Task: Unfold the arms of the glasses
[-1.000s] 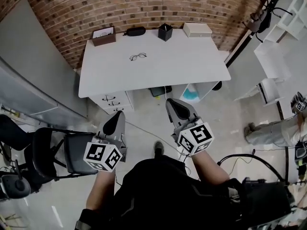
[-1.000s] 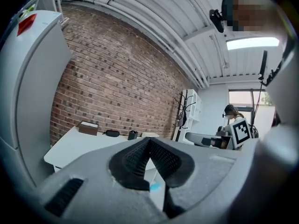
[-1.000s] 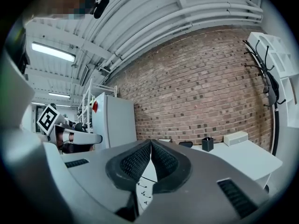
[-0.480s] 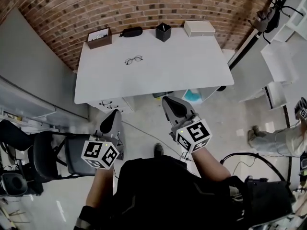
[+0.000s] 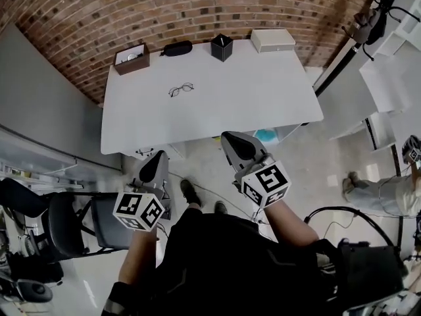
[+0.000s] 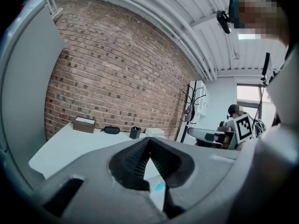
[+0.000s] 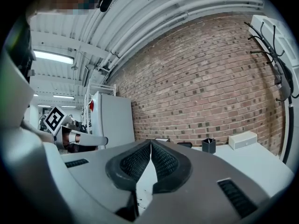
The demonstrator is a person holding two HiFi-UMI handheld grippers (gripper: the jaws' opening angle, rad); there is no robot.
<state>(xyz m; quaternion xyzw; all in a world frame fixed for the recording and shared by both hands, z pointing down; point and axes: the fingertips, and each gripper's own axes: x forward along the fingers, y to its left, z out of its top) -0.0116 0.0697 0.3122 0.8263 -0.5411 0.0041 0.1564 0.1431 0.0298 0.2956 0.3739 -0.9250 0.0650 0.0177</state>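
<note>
A pair of thin-framed glasses (image 5: 181, 89) lies on the white table (image 5: 263, 104), toward its back left. Both grippers hang over the floor in front of the table, well short of the glasses. My left gripper (image 5: 154, 166) is shut with nothing in it; in the left gripper view its tips (image 6: 148, 139) meet. My right gripper (image 5: 237, 145) is also shut and empty, its tips (image 7: 150, 143) touching in the right gripper view. The glasses are too small to make out in either gripper view.
Along the table's back edge by the brick wall stand a brown box (image 5: 131, 58), a black case (image 5: 177, 48), a black pen cup (image 5: 222, 47) and a white box (image 5: 273, 39). A black chair (image 5: 72, 222) stands at my left. A person (image 5: 381, 183) is at the right.
Both grippers and I have come closer to the table; the table now sits lower and nearer in the head view. The jaws stayed shut.
</note>
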